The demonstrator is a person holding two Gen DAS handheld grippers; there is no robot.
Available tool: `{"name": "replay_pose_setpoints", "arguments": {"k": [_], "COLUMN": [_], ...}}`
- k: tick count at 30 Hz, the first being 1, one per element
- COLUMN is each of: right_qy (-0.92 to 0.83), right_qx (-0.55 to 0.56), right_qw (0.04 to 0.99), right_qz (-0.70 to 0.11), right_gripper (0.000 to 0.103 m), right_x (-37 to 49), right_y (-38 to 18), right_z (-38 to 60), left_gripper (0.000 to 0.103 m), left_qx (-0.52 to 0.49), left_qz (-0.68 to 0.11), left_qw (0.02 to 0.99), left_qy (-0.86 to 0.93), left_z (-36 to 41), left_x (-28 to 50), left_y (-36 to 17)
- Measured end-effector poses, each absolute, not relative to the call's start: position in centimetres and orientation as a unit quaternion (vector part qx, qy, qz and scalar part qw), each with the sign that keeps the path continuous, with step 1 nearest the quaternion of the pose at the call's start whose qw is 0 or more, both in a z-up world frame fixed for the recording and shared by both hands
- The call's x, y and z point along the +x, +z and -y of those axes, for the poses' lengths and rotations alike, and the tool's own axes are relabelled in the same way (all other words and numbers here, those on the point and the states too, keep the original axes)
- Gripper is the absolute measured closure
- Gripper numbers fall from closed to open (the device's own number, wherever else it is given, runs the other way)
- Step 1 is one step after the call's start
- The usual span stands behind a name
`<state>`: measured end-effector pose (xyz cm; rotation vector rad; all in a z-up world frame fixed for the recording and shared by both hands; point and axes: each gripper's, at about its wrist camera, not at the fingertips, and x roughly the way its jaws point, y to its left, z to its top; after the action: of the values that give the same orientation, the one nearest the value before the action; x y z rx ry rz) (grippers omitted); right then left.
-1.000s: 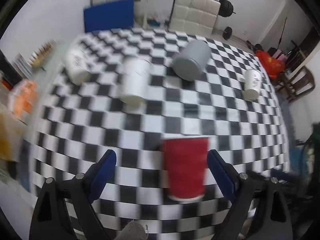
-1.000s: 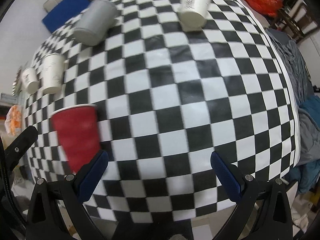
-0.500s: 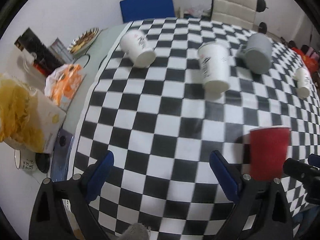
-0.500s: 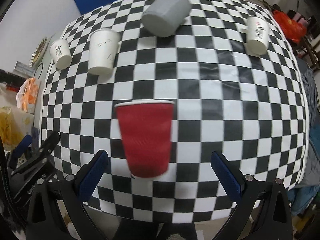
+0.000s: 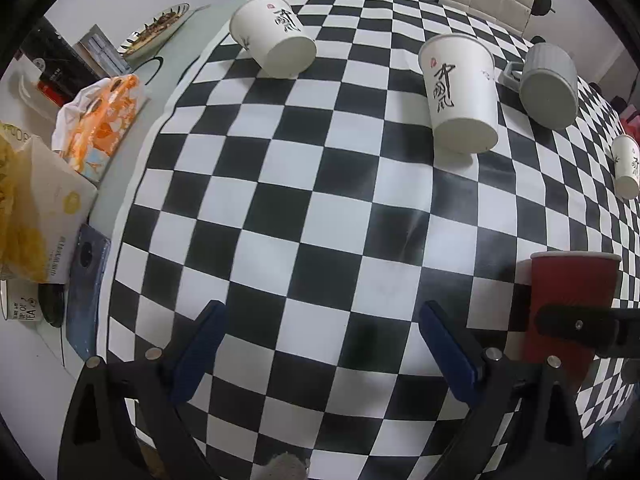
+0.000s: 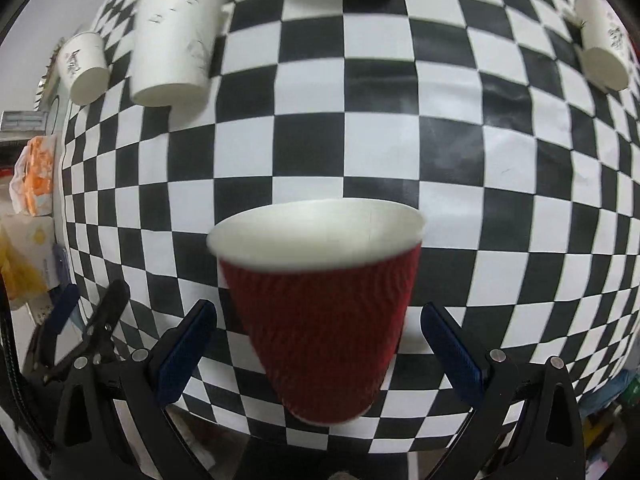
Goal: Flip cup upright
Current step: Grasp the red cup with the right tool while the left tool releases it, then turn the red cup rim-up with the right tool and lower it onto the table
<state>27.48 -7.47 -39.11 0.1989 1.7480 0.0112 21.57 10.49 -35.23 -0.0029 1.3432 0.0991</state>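
Note:
A red paper cup (image 6: 324,316) stands upright on the checkered cloth near the front edge, white rim up. My right gripper (image 6: 318,352) is open, one finger on each side of the cup, not touching it. In the left wrist view the cup (image 5: 568,312) is at the far right, with one right-gripper finger crossing in front of it. My left gripper (image 5: 320,356) is open and empty over the cloth, to the left of the cup.
Two white paper cups (image 5: 276,40) (image 5: 464,92), a grey mug (image 5: 550,84) and a small white cup (image 5: 626,168) sit upside down farther back. Snack bags (image 5: 100,120), a phone (image 5: 86,292) and a plate (image 5: 156,32) lie along the left side.
The right gripper has moved in until the red cup sits between its open fingers. The left gripper has swung left, away from the cup.

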Motion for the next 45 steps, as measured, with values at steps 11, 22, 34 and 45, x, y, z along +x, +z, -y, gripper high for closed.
{"name": "replay_pose_setpoints", "arguments": {"k": [11,22,34,45], "right_qy": [0.010,-0.019,-0.032,-0.045], "right_qx": [0.100,0.108,0.023,0.015], "right_qw": [0.690,0.861,0.914,0.882], "right_qz": [-0.716,-0.497,-0.404,-0.469], "right_gripper": [0.025,0.025,0.024,0.011], "right_x": [27.0,27.2,25.6,22.7], "right_y": [-39.0,-34.5,-35.4,-35.9], "right_z": [9.5,11.1,9.4,9.3], "left_gripper": [0.005,0.005,0.005,0.005], "left_qx": [0.006,0.004,0.014,0.020], "left_qz": [-0.628,-0.623,-0.617,-0.597], "left_qw": [0.777,0.782,0.787,0.802], "left_qy": [0.040,0.031,0.019,0.024], "left_z": [-8.9,-7.0,-6.3,-6.6], "left_x": [22.0,23.3,23.6,21.4], "left_y": [-35.7,-35.8,-36.4,-34.7]}}
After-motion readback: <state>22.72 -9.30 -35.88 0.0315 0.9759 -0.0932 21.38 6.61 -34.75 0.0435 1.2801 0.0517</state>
